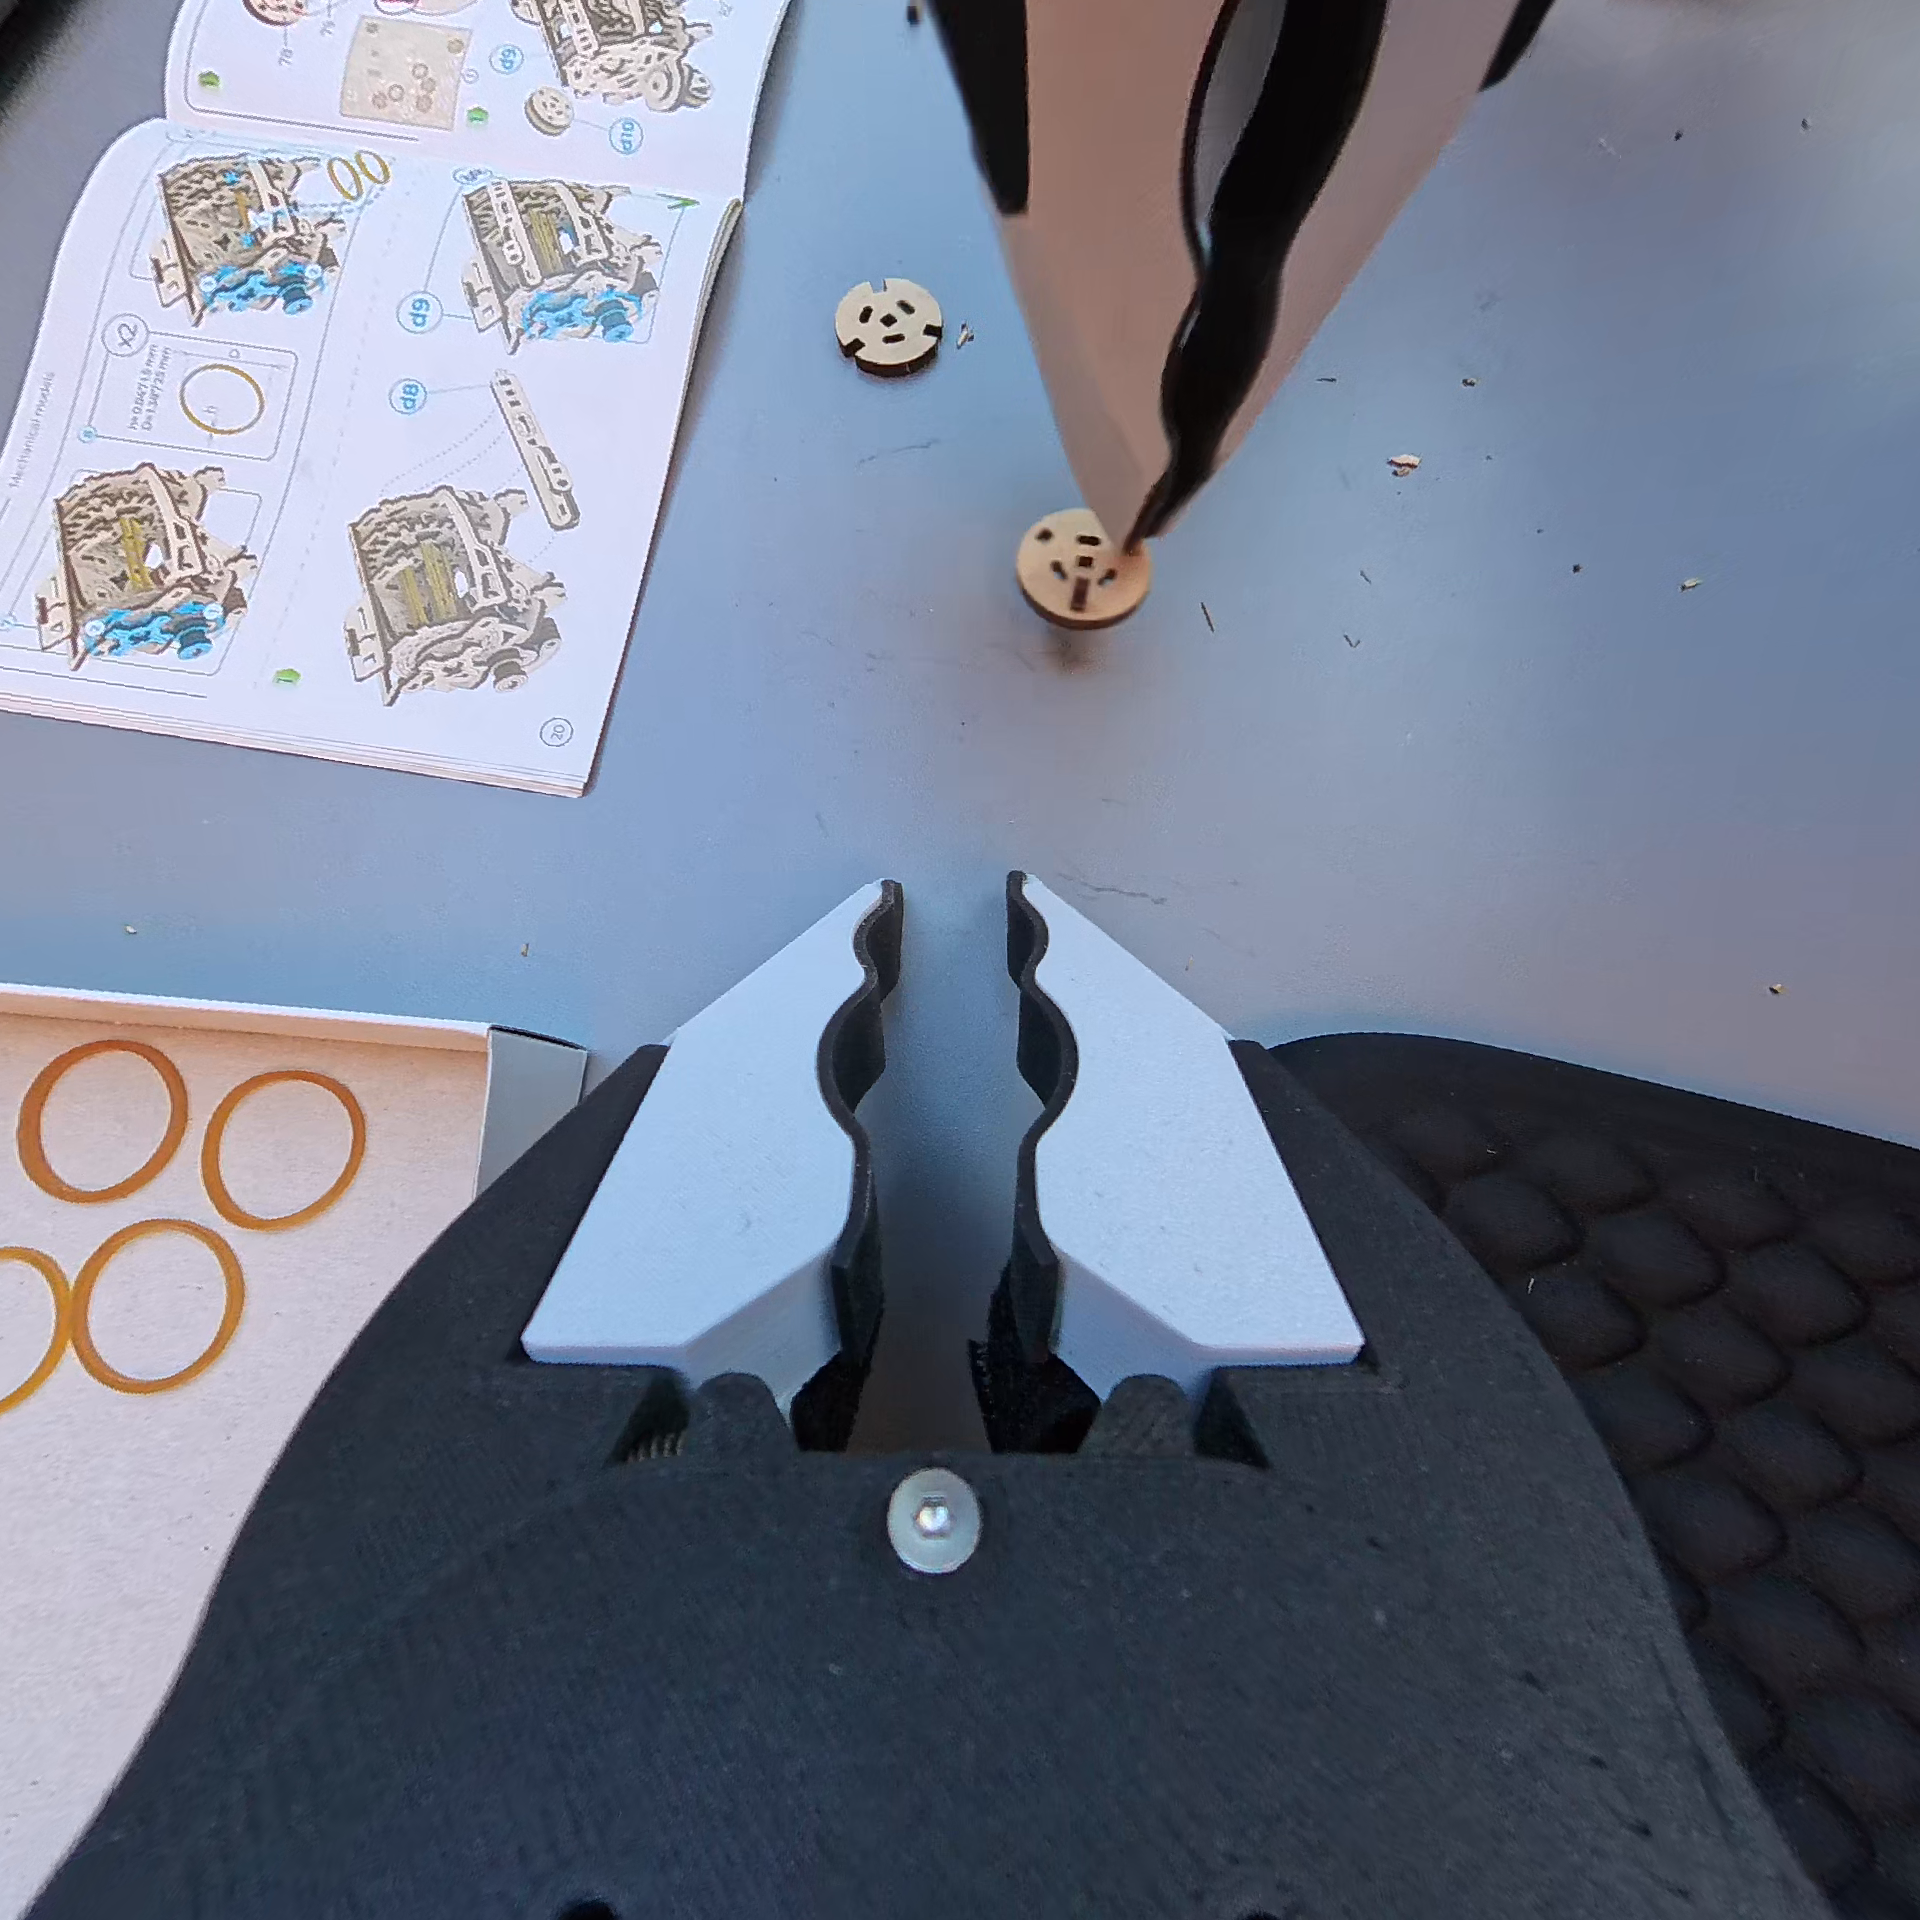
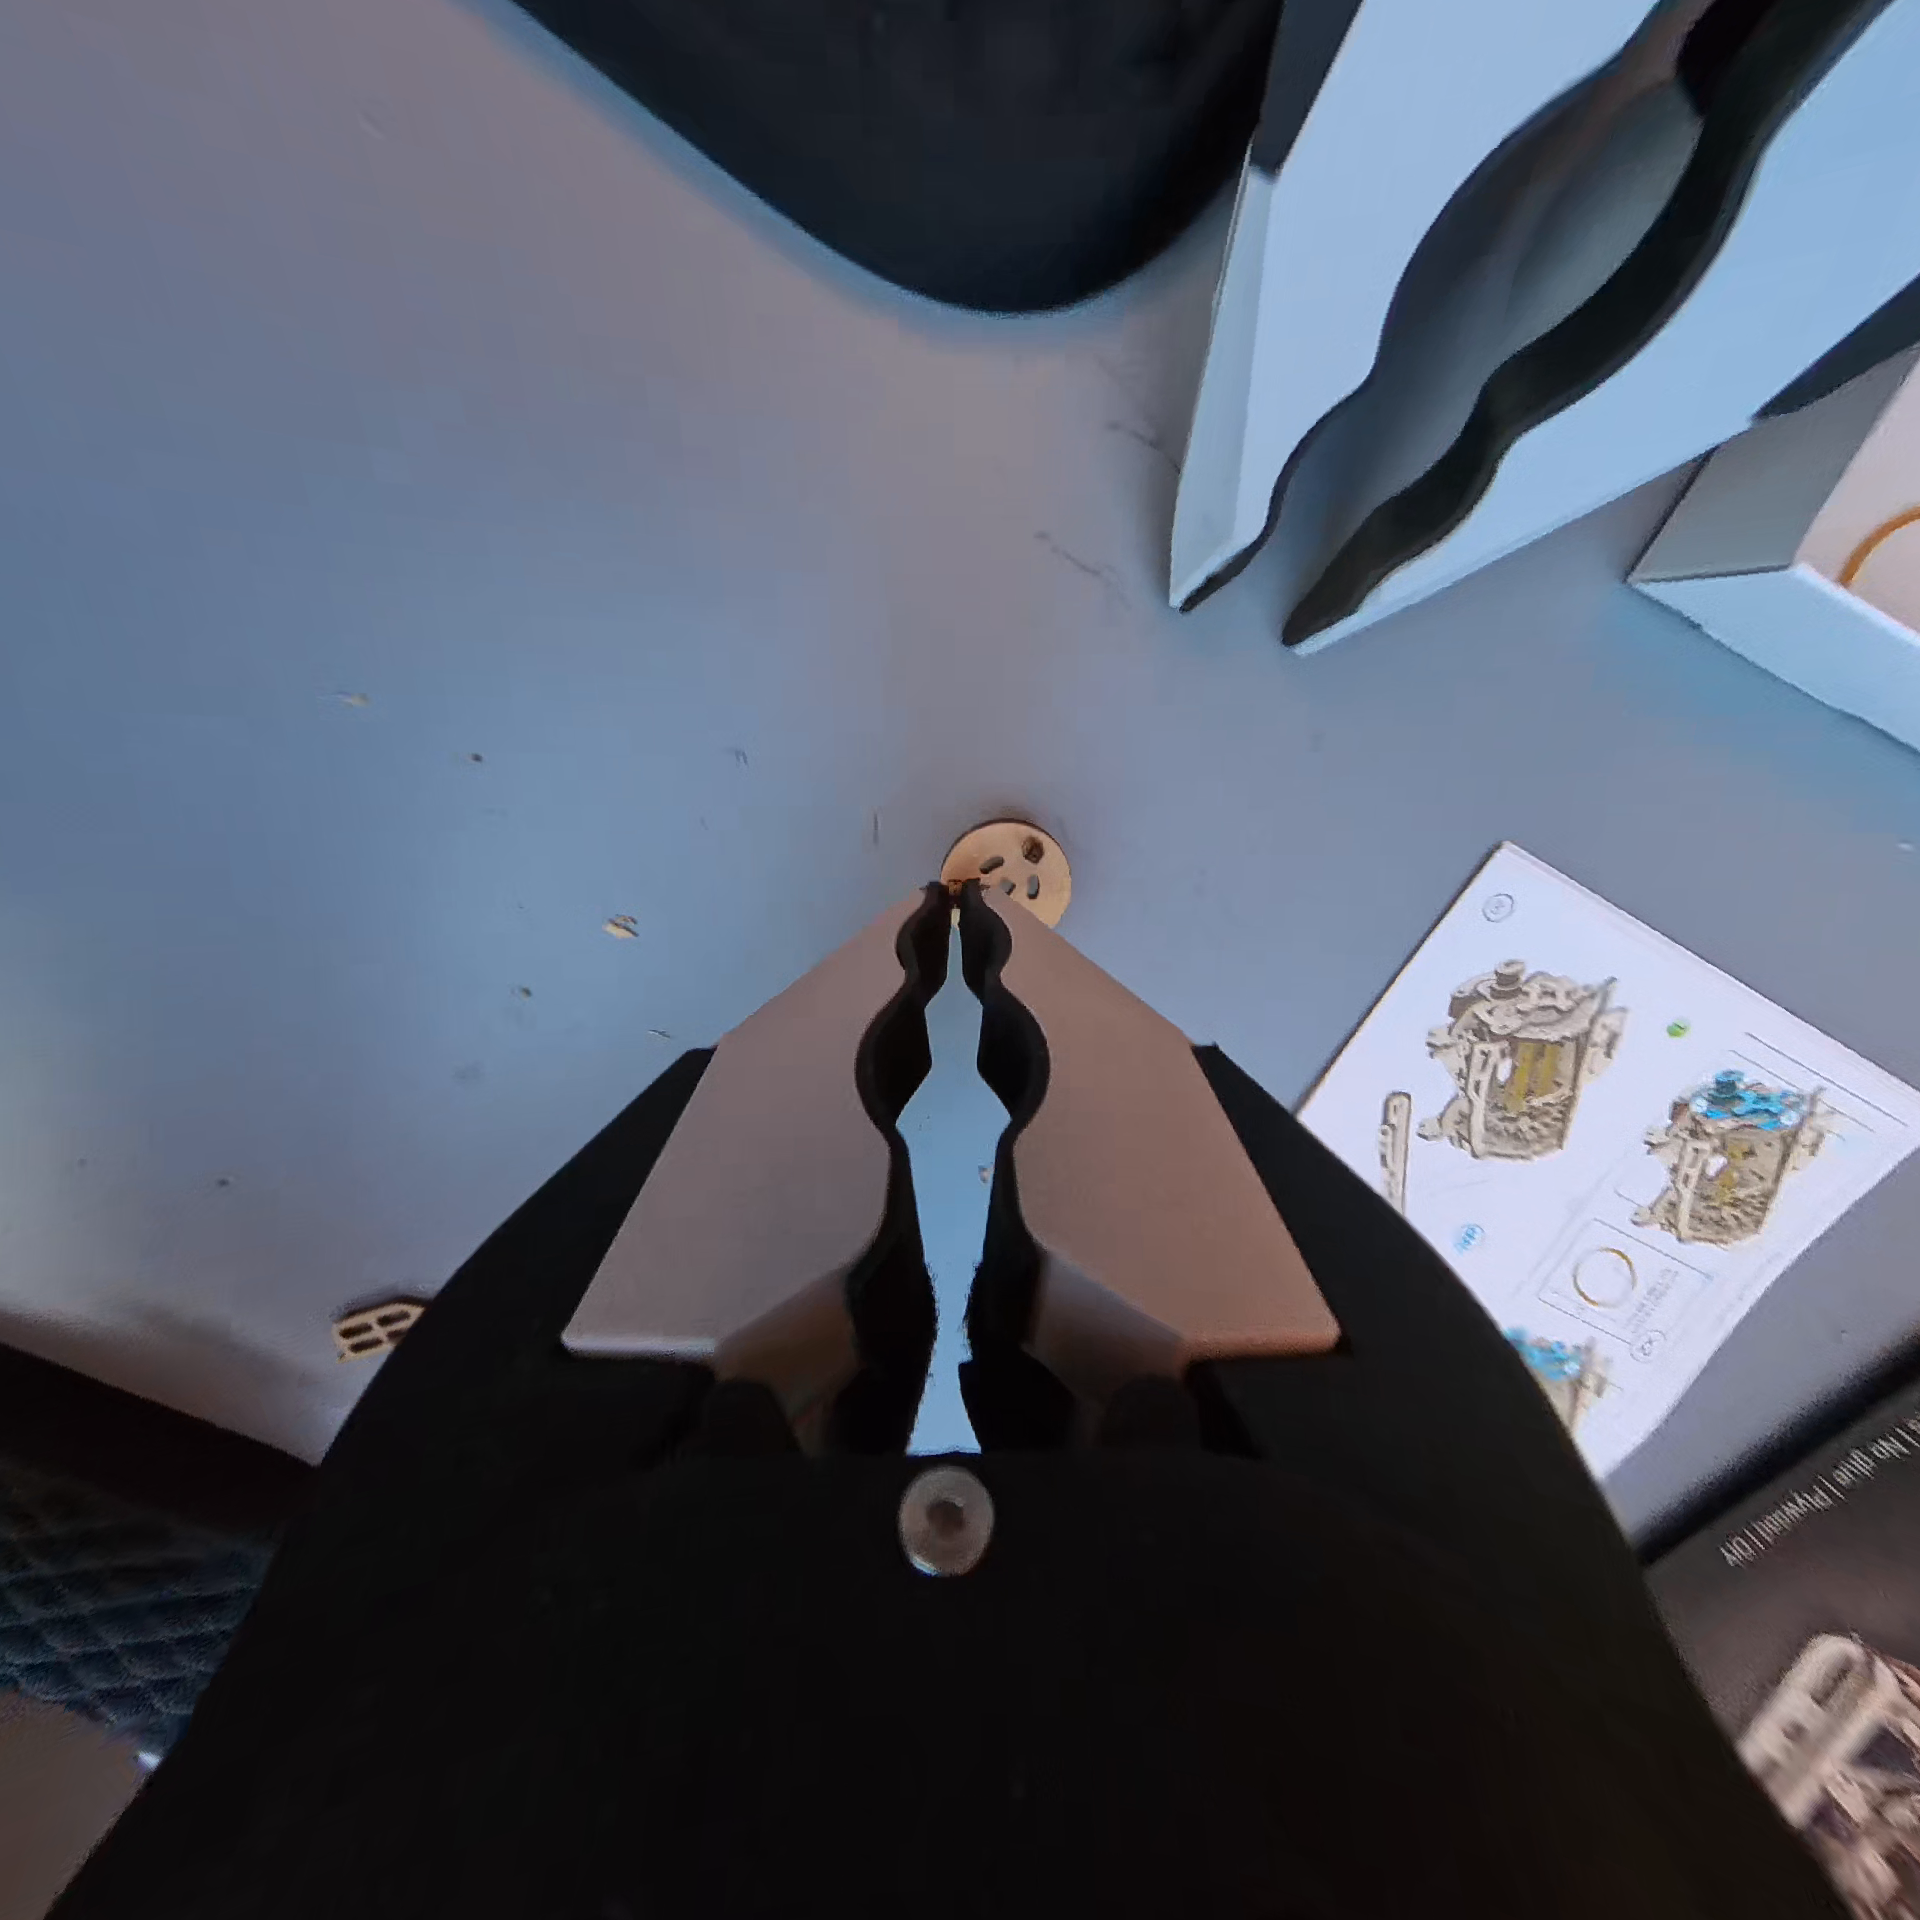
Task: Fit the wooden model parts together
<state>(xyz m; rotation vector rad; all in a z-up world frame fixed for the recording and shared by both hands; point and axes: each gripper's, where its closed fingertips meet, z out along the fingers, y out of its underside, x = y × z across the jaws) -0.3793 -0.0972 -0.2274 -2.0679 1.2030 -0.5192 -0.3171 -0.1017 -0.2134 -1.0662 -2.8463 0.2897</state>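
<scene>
The right gripper (image 2: 956,889) pinches the rim of a slotted wooden disc (image 2: 1023,868), a second disc (image 1: 888,325) beside it, while the left gripper (image 1: 954,894) hangs parted nearby, instruction booklet (image 1: 343,416) to its left.

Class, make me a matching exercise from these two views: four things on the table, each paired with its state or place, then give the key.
1 left gripper
2 right gripper
3 notched wooden disc
4 rubber bands

a lying on pale card
b lying free beside the booklet
c open, holding nothing
d pinching the edge of a wooden disc

Pairs: 1c, 2d, 3b, 4a
</scene>
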